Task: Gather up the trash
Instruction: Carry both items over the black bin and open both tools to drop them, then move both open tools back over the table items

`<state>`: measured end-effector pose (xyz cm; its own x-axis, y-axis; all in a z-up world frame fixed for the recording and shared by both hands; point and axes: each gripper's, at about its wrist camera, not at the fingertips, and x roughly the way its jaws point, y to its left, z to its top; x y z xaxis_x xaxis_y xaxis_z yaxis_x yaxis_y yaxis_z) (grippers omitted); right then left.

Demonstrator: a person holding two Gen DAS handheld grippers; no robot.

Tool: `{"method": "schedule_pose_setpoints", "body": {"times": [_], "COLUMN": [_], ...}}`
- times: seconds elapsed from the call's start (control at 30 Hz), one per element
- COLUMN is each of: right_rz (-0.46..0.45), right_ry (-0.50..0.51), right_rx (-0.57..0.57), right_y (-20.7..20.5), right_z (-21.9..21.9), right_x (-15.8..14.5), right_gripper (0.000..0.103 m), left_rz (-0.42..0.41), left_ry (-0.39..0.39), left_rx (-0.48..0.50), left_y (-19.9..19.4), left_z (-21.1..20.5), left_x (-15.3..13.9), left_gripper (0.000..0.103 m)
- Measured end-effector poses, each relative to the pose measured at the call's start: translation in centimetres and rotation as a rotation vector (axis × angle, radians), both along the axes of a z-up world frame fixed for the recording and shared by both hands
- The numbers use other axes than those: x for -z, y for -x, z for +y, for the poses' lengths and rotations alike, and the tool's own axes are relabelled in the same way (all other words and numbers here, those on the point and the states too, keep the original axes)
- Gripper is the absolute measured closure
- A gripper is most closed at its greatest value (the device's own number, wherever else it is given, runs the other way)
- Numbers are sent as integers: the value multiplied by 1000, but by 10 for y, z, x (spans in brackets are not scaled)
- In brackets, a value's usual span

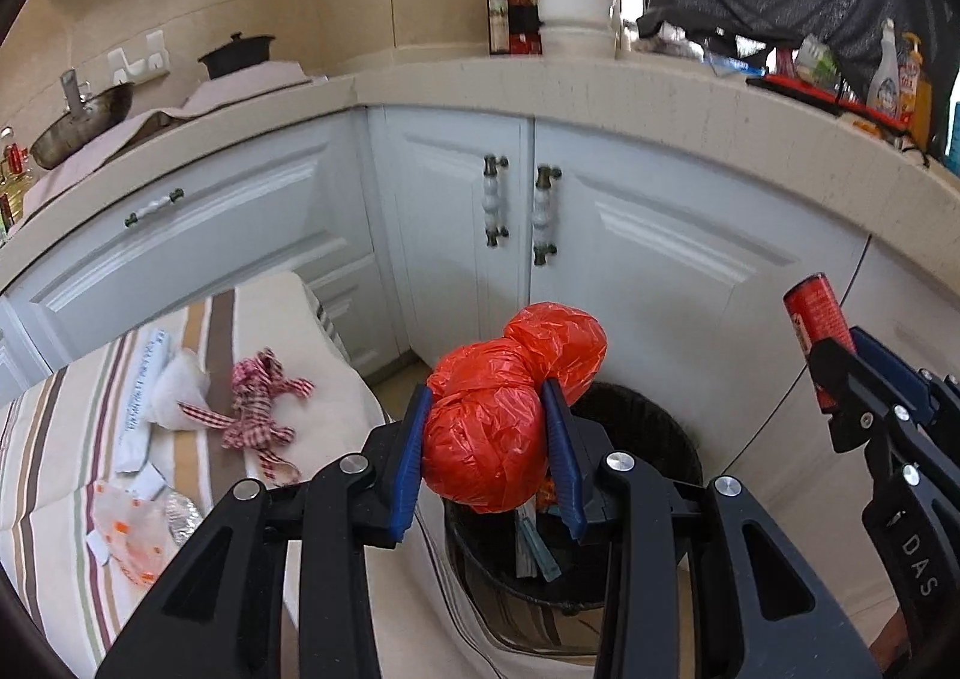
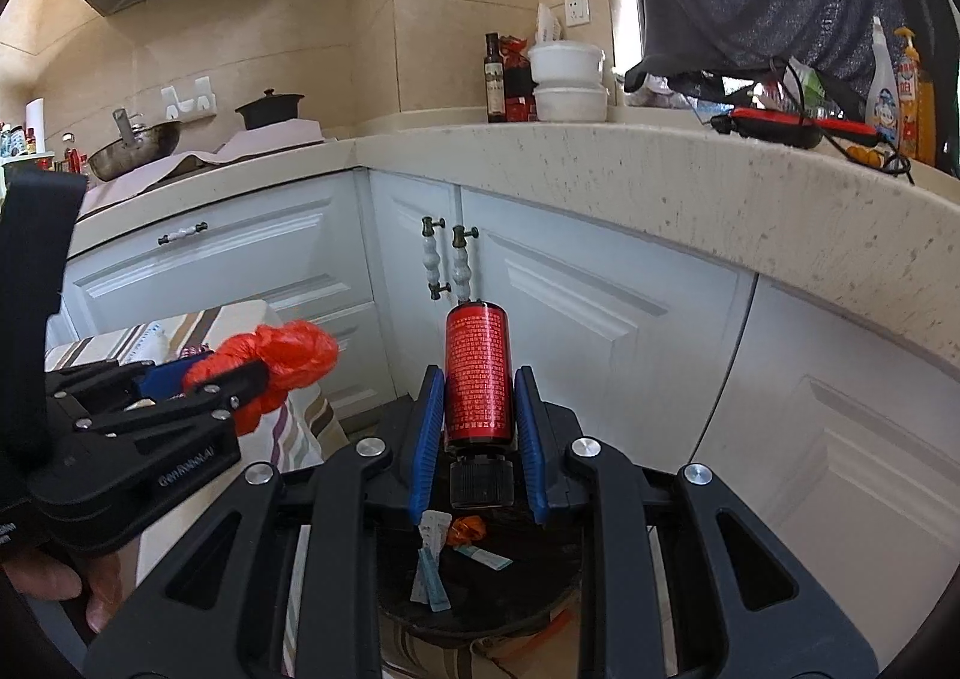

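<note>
My left tongs (image 1: 487,442) are closed partway on a crumpled red plastic bag (image 1: 507,409), the blue pads pressing into its lower lobe while the rest bulges forward above the black bin (image 1: 660,439). It is soft and surely light; the film gives under the pads, so a grip through the thickest bunch, as here, seems right. A pinch on a loose flap would likely slip or tear.

My right tongs (image 2: 479,421) are nearly closed on a red bottle (image 2: 478,376), its black cap pointing back toward me, held low on the body near the cap. It looks stiff and smooth, so it could slide if I slacken; whether it is empty I cannot tell. Both pieces hang over or just beside the bin, where a few wrappers (image 2: 435,565) already lie.

More scraps remain on the striped surface (image 1: 54,439): a checked ribbon (image 1: 264,409), a white wad (image 1: 177,388), foil and paper.
</note>
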<state>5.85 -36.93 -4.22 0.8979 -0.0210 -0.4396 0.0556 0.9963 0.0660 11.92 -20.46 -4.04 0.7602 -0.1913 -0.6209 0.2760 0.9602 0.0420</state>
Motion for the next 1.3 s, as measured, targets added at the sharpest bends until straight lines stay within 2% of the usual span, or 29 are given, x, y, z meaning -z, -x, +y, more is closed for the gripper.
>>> {"method": "schedule_pose_setpoints", "body": {"times": [0.27,0.5,0.53,0.6,0.63,0.67,0.73,1.03,1.3], "right_rz": [44,69,70,78,76,78,81,68,42], "right_ry": [-20,-31,-35,-48,-50,-51,-54,-52,-47], "right_rx": [9,22,25,28,32,34,36,40,34], "right_y": [-19,-32,-34,-40,-41,-42,-43,-35,-24], "right_z": [-9,-14,-15,-19,-19,-20,-21,-17,-4], "right_x": [20,35,36,40,40,41,42,34,17], "right_gripper": [79,79,78,69,65,65,65,63,62], "left_rz": [116,134,134,136,137,136,131,103,24], "left_ry": [-3,-17,-18,-22,-24,-24,-15,12,4], "left_rx": [6,0,0,3,3,1,-3,-14,-29], "left_y": [-23,-34,-35,-36,-37,-37,-36,-34,-19], "left_z": [-13,-21,-22,-24,-25,-26,-25,-15,2], "left_x": [21,29,29,31,31,32,31,18,-1], "left_gripper": [66,65,65,62,57,51,44,30,27]}}
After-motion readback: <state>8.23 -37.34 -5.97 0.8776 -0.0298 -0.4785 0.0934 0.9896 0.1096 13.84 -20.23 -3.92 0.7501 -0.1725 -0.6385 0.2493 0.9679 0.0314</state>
